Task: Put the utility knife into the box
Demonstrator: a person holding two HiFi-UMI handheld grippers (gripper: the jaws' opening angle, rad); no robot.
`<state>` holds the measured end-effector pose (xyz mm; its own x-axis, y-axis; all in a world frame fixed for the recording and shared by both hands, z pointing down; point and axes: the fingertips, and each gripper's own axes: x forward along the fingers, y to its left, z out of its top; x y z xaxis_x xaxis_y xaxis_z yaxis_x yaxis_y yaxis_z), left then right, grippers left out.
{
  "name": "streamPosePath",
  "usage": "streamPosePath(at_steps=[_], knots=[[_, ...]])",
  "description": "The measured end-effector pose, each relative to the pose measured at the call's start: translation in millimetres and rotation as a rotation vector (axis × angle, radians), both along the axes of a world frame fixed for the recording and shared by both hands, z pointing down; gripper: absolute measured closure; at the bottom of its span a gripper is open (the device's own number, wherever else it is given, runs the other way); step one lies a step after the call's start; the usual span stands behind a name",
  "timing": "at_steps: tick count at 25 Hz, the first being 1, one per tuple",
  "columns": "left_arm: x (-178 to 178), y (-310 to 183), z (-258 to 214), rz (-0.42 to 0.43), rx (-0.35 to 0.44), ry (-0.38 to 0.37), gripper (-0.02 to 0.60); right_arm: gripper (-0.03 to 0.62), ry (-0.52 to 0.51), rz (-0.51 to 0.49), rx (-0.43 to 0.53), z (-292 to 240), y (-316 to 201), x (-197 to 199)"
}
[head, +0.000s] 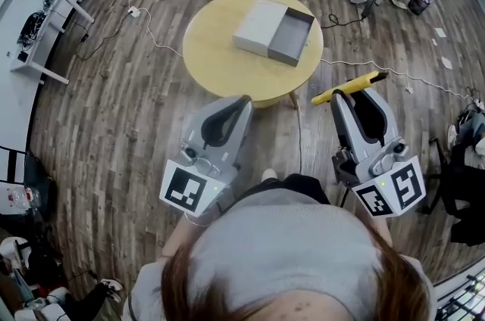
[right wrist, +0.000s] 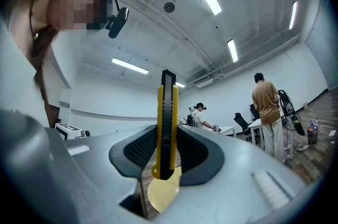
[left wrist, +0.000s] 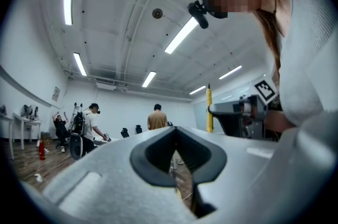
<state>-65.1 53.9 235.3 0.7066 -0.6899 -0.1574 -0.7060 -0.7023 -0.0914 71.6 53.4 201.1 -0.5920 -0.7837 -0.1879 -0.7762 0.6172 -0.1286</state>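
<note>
A round table (head: 220, 62) fills the head view's upper centre, the box (head: 258, 24) lying open on it; lower left, the left gripper (head: 241, 101) is clenched empty; the right gripper (head: 339, 95), right of centre, clamps the yellow utility knife (head: 364, 82) crosswise, well apart from the box.

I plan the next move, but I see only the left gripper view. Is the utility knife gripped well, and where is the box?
Observer: Right gripper view: the right gripper is shut on the utility knife, one pad on each flat side.
Operator: And the box?
Observer: Head view: the box lies open on the round table, ahead of both grippers.
Operator: Is the knife above it?
Observer: No, the knife is over the floor, beside the table's near right edge.
</note>
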Motion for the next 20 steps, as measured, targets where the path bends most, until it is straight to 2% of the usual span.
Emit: streamPosePath(at_steps=[10,20], knots=[[-4,-53,9,0.013,-0.021,0.011,0.58,0.473,0.006,0.032,-0.04,11,-52,2],[-1,-138,10,-0.006,-0.016,0.02,0.58,0.473,0.023,-0.012,-0.056,18,-139,-2]])
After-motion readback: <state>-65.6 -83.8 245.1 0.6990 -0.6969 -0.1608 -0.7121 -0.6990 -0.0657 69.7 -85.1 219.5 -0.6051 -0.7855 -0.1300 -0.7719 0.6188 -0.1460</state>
